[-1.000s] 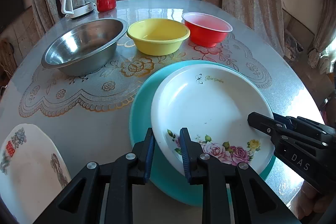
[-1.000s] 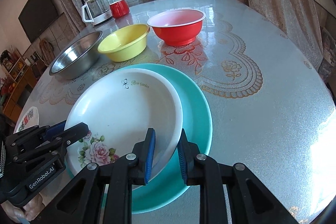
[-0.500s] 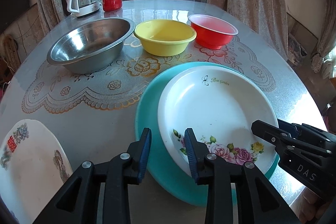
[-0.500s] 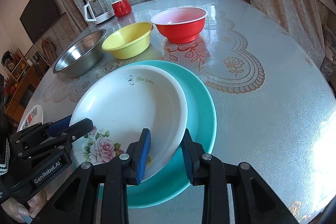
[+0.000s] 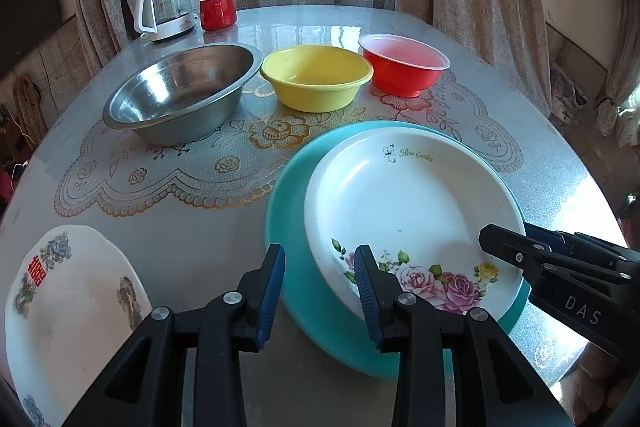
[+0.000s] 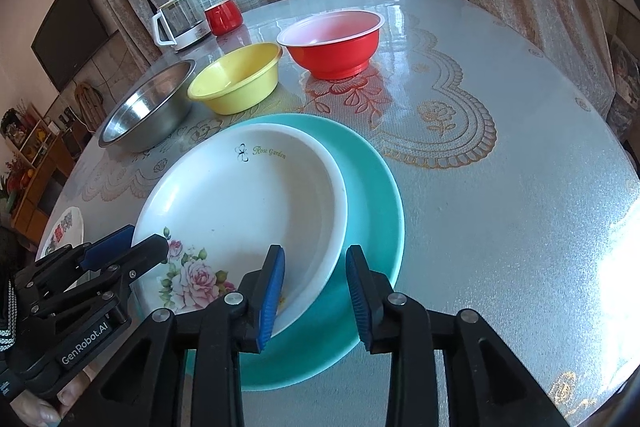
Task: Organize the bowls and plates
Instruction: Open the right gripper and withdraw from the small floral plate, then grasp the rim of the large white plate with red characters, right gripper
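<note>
Left wrist view: white floral plate [image 5: 408, 211] sits on teal plate [image 5: 288, 227], lower right of frame, on worktop [image 5: 192, 251]. Left claw [image 5: 320, 291] opening, pads astride both plates' near rims, not pressing. Right wrist view: right claw [image 6: 314, 291] opening, astride white plate rim, gripping nothing. Steel bowl [image 5: 180, 91], yellow bowl [image 5: 316, 75], red bowl [image 5: 404, 63] in row, upper middle.

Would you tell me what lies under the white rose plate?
The white rose plate rests on a larger teal plate, whose rim shows around it. The teal plate's middle is covered, so anything between them cannot be seen.
</note>
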`<action>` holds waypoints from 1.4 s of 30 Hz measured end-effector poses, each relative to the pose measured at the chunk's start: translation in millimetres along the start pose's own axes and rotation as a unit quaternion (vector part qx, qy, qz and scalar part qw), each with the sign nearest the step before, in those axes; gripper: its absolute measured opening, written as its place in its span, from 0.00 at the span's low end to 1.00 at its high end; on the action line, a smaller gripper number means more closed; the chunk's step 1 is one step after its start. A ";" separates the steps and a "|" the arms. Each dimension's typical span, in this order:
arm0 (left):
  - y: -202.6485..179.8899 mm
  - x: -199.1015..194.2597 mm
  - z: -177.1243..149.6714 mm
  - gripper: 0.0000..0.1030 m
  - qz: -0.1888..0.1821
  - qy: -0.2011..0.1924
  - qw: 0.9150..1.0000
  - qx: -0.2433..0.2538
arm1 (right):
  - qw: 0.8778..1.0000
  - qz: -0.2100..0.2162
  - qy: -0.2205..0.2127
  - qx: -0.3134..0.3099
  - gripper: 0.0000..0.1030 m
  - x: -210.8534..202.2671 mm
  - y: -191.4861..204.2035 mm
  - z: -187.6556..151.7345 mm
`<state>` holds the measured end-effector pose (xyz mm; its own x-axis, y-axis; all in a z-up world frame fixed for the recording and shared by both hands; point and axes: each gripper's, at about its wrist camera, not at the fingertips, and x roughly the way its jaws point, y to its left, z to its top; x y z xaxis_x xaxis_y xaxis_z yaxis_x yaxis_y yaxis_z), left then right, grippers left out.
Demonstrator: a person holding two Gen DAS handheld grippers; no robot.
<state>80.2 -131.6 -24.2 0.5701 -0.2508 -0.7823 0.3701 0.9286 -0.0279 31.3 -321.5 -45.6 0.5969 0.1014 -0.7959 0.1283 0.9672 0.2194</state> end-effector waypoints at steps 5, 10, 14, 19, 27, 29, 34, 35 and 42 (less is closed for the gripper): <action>7.4 -9.0 -0.9 0.38 -0.003 -0.008 1.000 -0.011 | 0.999 -0.028 -0.017 -0.007 0.32 -8.4 3.8 0.3; 13.9 -18.9 -3.1 0.38 0.006 -0.021 1.000 -0.013 | 0.994 -0.078 -0.061 -0.041 0.34 -24.0 19.5 3.4; 25.8 -26.4 -5.8 0.38 0.007 -0.025 0.999 -0.028 | 0.990 -0.095 -0.078 -0.072 0.34 -27.9 34.5 3.1; 37.8 -38.4 -6.5 0.38 0.016 -0.041 0.998 -0.037 | 0.985 -0.102 -0.093 -0.100 0.34 -28.2 52.0 1.7; 60.7 -55.5 -9.8 0.38 0.031 -0.059 0.996 -0.054 | 0.980 -0.082 -0.112 -0.142 0.35 -34.1 86.9 0.9; 68.1 -58.7 -11.9 0.38 0.037 -0.061 0.996 -0.059 | 0.979 -0.073 -0.116 -0.153 0.35 -35.5 98.0 0.8; 89.7 -66.5 -18.4 0.38 0.059 -0.066 0.993 -0.073 | 0.973 -0.055 -0.121 -0.189 0.35 -34.9 127.3 -1.0; 95.1 -68.0 -19.7 0.38 0.062 -0.066 0.993 -0.078 | 0.972 -0.051 -0.121 -0.197 0.35 -34.7 134.2 -2.1; 133.6 -77.6 -31.6 0.38 0.087 -0.069 0.988 -0.111 | 0.964 -0.022 -0.115 -0.237 0.35 -26.6 170.4 -5.6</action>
<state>62.2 20.6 13.1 0.7105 -0.1027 -0.6962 0.0967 0.9942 -0.0480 32.9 -158.1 9.8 0.7657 0.0569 -0.6407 -0.1876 0.9725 -0.1378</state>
